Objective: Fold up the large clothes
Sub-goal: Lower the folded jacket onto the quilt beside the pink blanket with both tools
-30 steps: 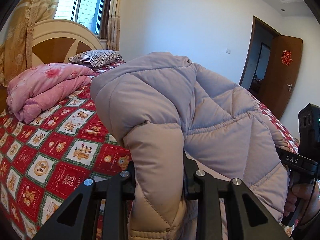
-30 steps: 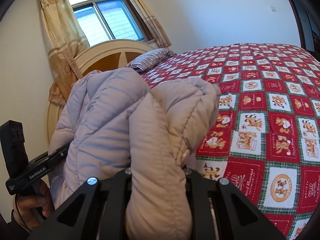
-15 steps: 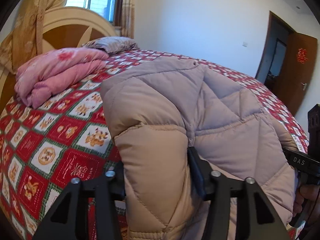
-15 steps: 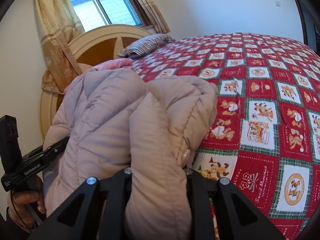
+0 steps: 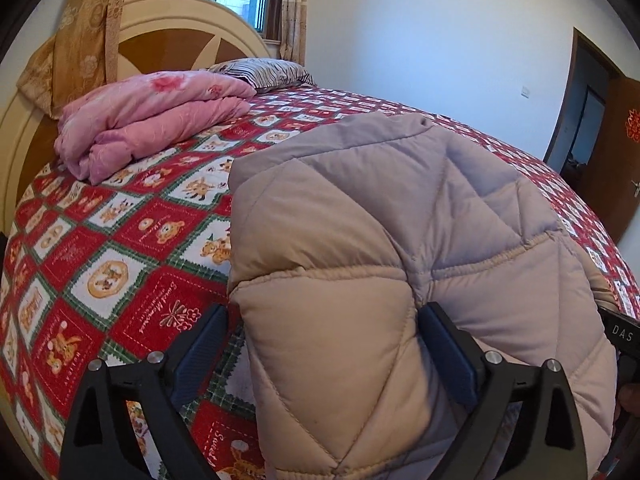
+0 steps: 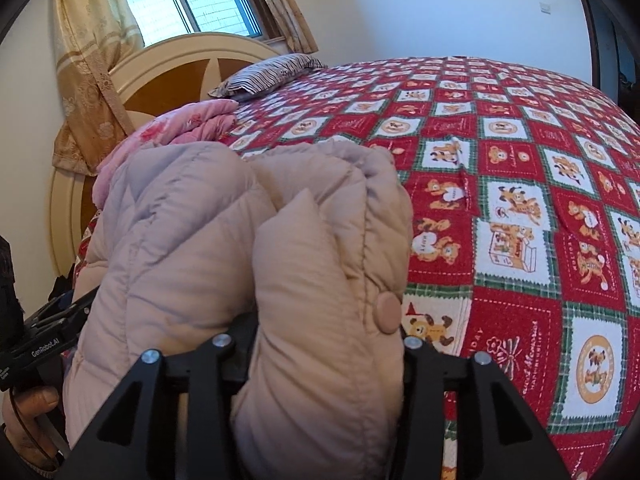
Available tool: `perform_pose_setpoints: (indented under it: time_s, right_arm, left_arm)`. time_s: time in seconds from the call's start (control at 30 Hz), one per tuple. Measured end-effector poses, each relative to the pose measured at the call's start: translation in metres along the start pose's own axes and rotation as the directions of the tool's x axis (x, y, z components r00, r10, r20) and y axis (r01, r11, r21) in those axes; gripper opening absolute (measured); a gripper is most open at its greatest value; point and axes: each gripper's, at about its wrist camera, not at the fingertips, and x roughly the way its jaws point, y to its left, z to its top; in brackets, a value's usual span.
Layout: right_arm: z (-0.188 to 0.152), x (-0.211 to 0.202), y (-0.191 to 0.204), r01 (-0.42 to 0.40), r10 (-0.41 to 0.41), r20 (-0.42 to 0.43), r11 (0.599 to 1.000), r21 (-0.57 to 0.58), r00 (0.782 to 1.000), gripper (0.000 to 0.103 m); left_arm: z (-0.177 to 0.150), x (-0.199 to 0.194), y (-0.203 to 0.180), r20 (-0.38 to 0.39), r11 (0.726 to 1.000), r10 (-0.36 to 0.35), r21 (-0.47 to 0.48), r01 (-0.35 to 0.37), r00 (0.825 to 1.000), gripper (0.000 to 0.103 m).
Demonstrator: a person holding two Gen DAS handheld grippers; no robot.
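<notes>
A beige quilted down jacket [image 5: 400,240] is bunched up over the near edge of the bed. My left gripper [image 5: 324,344] has its jaws spread wide, with a thick fold of the jacket between the blue pads [image 5: 448,356]; the left pad stands off the fabric. My right gripper [image 6: 328,344] is shut on another fold of the jacket [image 6: 248,256], next to a round snap button [image 6: 389,307]. Its fingertips are hidden by the fabric. Each view shows the other gripper at its edge.
The bed has a red, green and white bear-print bedspread [image 5: 132,240]. A folded pink quilt [image 5: 152,120] and a striped pillow [image 6: 264,74] lie by the wooden headboard [image 6: 176,76]. A window with curtains is behind; an open brown door [image 5: 612,152] is at right.
Both grippers have come down toward the bed with the jacket. My left gripper's jaws have spread apart, and the jacket has settled lower and flatter.
</notes>
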Motion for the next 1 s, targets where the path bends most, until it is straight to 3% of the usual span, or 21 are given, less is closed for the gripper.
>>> perform_pose_setpoints:
  time_s: [0.5,1.0]
  right_arm:
    - [-0.004,0.012,-0.007,0.039,-0.039,-0.009,0.999,0.017,0.999,0.064]
    - [-0.007,0.023,-0.014,0.040,-0.038,-0.047,0.998,0.051,0.998,0.073]
  left_arm:
    - [-0.007,0.012,0.010,-0.015,0.997,-0.034,-0.063,0.033,0.999,0.102]
    - [-0.008,0.021,0.016,-0.033,0.992,-0.067,-0.105,0.063,0.997,0.102]
